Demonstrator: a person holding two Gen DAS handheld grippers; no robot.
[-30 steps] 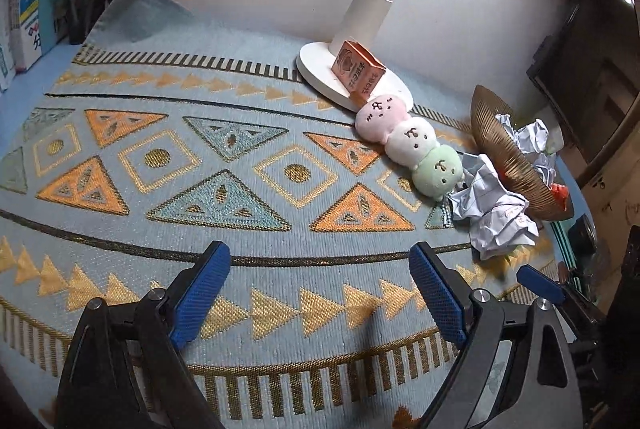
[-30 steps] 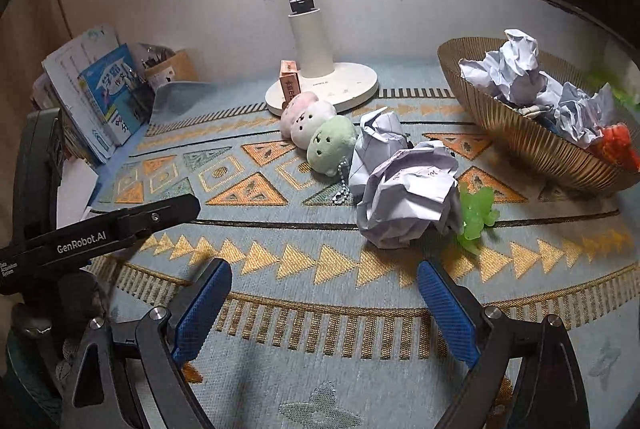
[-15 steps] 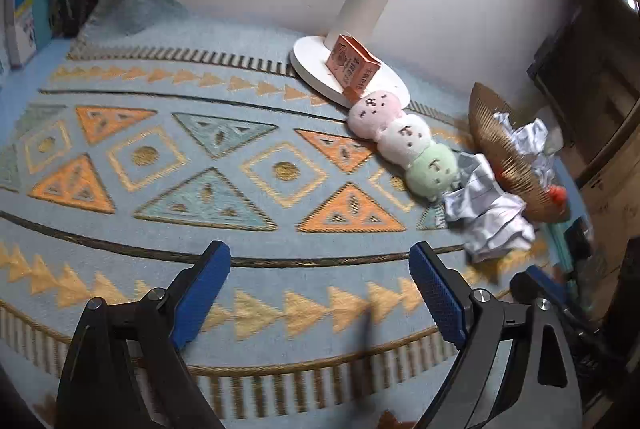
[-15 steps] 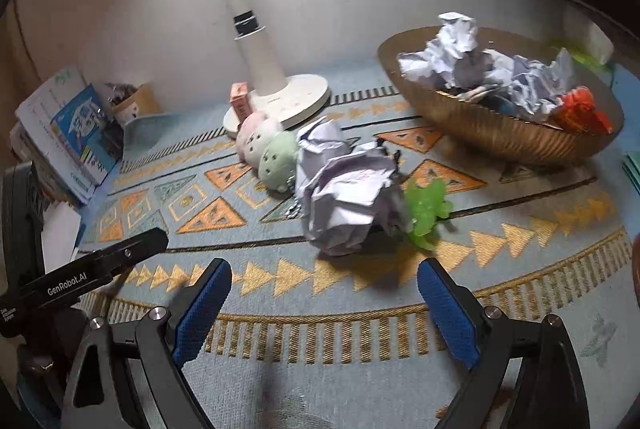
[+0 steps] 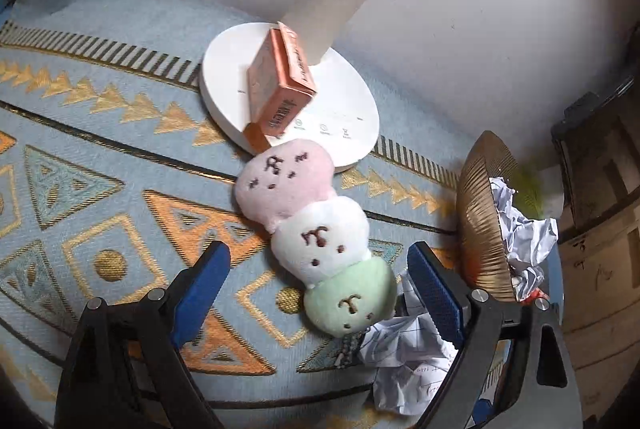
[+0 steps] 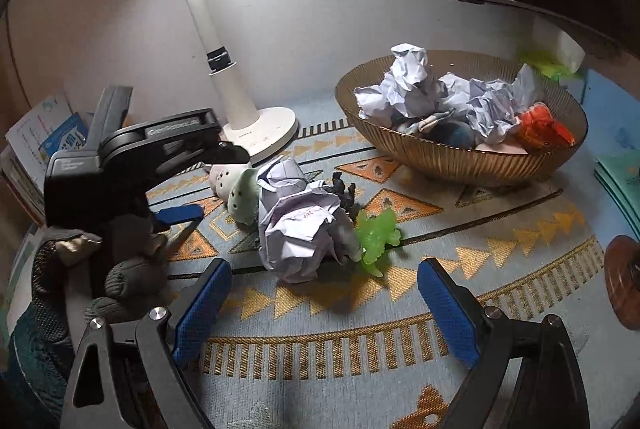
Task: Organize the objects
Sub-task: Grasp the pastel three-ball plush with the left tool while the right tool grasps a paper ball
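A three-ball plush (image 5: 320, 237) in pink, white and green lies on the patterned mat. My left gripper (image 5: 317, 257) straddles its green end; the jaws are closing, and the blue pads stand clear of the plush. A crumpled paper ball (image 6: 300, 225) lies beside the plush (image 6: 240, 193), with a green toy dinosaur (image 6: 376, 239) and a small black figure (image 6: 344, 189) against it. My right gripper (image 6: 326, 267) hovers open just short of the paper, nothing between its fingers. A gold ribbed bowl (image 6: 460, 157) at the back right holds several paper balls and an orange toy.
A white lamp base (image 5: 344, 101) carries an orange box (image 5: 280, 85) right behind the plush. Books (image 6: 40, 133) stand at the far left. A gloved hand (image 6: 120, 269) holds the left gripper. A brown disc (image 6: 624, 281) sits at the right edge.
My left gripper has swung right and forward, from over bare mat to around the plush's green end. The right gripper shifted slightly, with the paper ball still ahead of it.
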